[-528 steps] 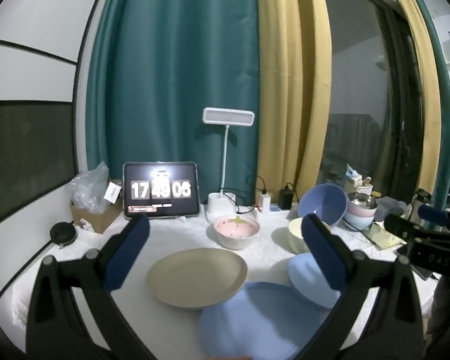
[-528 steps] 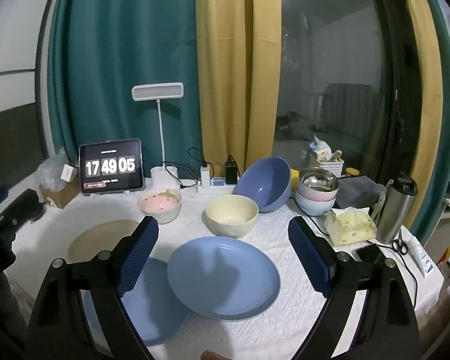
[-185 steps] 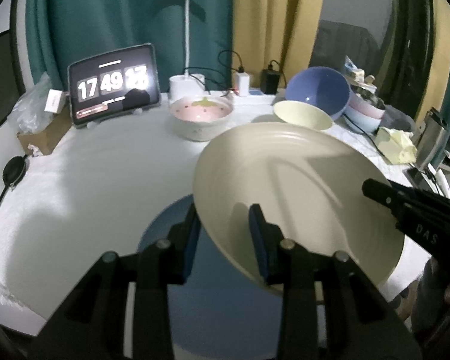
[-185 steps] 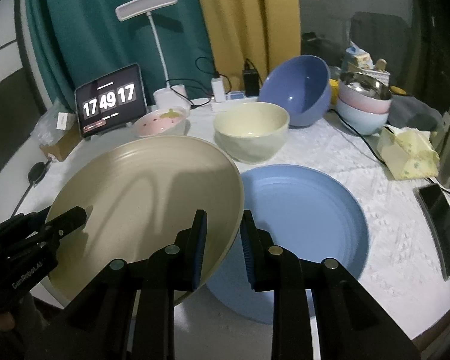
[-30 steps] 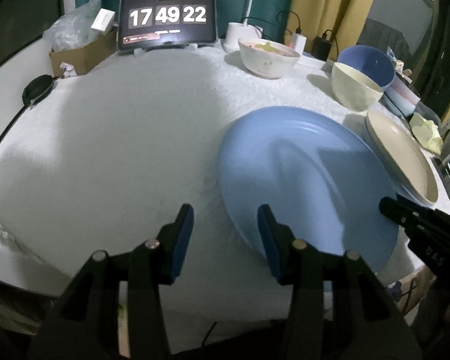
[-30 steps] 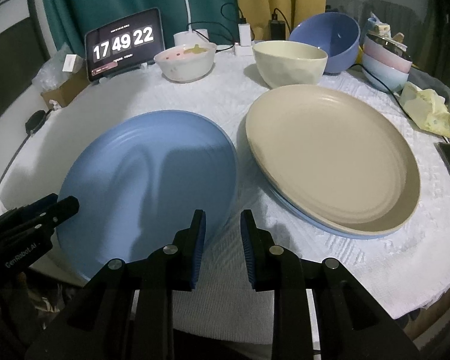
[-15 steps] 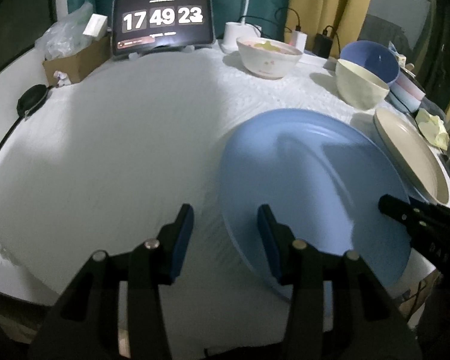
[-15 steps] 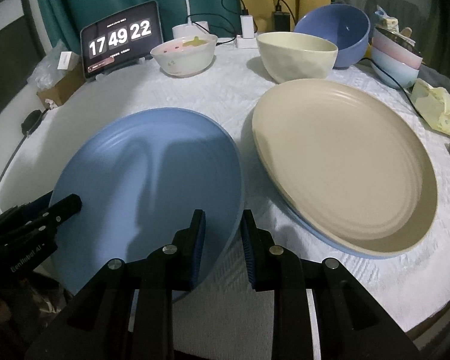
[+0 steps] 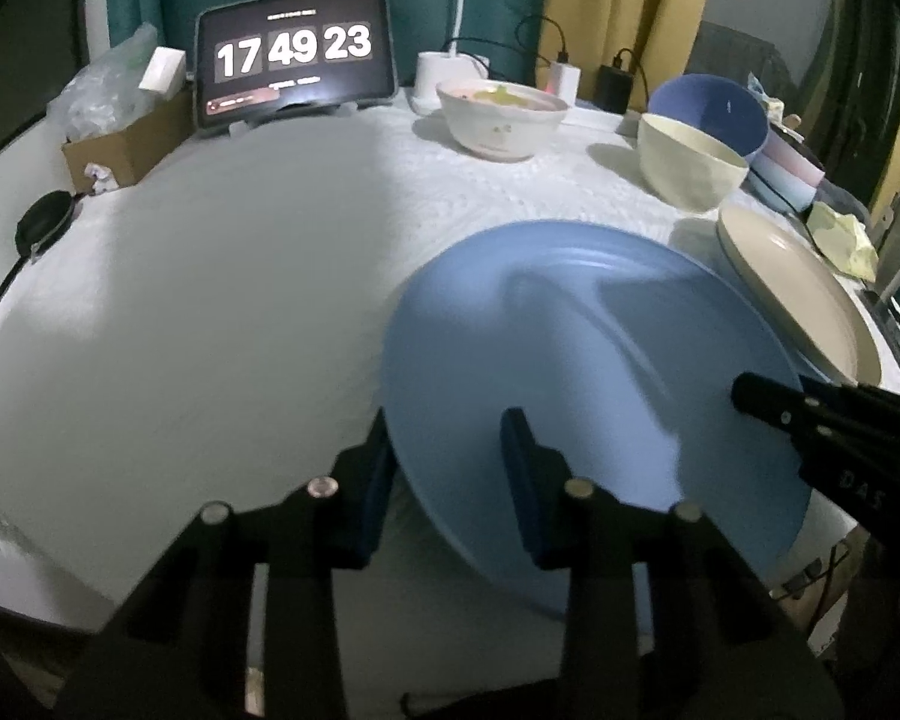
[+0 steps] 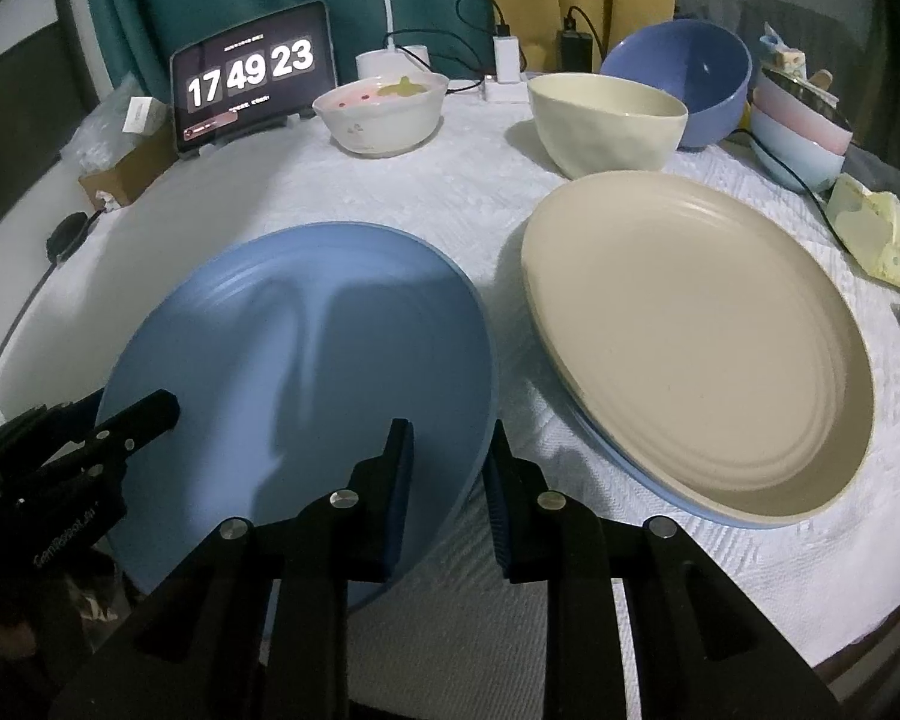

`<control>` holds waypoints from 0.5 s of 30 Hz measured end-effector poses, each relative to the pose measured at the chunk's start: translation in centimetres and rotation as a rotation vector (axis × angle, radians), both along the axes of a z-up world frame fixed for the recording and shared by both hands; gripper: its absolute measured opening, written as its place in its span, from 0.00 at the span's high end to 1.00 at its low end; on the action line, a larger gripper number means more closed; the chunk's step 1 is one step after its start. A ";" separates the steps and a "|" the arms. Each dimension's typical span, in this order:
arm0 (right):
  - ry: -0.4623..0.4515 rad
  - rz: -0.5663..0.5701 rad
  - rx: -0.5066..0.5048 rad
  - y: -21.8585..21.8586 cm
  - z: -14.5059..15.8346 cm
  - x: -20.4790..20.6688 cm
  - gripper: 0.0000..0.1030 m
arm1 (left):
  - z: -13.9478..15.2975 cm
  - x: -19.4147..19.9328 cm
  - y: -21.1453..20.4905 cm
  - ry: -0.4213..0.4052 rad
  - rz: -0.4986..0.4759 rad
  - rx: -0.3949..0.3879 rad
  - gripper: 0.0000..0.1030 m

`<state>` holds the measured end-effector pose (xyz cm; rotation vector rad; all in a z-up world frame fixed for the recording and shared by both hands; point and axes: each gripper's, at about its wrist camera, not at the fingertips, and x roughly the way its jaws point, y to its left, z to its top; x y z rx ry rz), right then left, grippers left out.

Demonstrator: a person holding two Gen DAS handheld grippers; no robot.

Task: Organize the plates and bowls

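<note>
A large blue plate [image 9: 600, 372] [image 10: 306, 360] is held between both grippers, its near side tilted up off the white tablecloth. My left gripper [image 9: 450, 462] has the plate's left rim between its fingers, and its jaws are closing on it. My right gripper [image 10: 447, 468] is shut on the right rim. Each gripper shows in the other's view: the left gripper [image 10: 144, 414], the right gripper [image 9: 768, 402]. To the right, a cream plate [image 10: 690, 348] lies stacked on another blue plate [image 10: 660, 492].
Along the back stand a pink-patterned bowl [image 10: 384, 114], a cream bowl [image 10: 606, 120], a blue bowl [image 10: 684, 78] and stacked pastel bowls [image 10: 804, 132]. A tablet clock [image 10: 252, 78] and a cardboard box [image 10: 126, 168] sit back left, a yellow tissue pack [image 10: 876, 234] far right.
The left gripper's fingers have narrowed around the blue plate's left rim. The plate has tilted up slightly and come nearer in both views. The right gripper's grip is unchanged.
</note>
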<state>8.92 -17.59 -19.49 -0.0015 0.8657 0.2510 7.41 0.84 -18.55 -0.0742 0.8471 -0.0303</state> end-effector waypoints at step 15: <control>-0.064 0.008 -0.001 0.1 2.3 -0.9 0.76 | 2.2 -0.9 0.2 -0.052 0.015 -0.010 0.65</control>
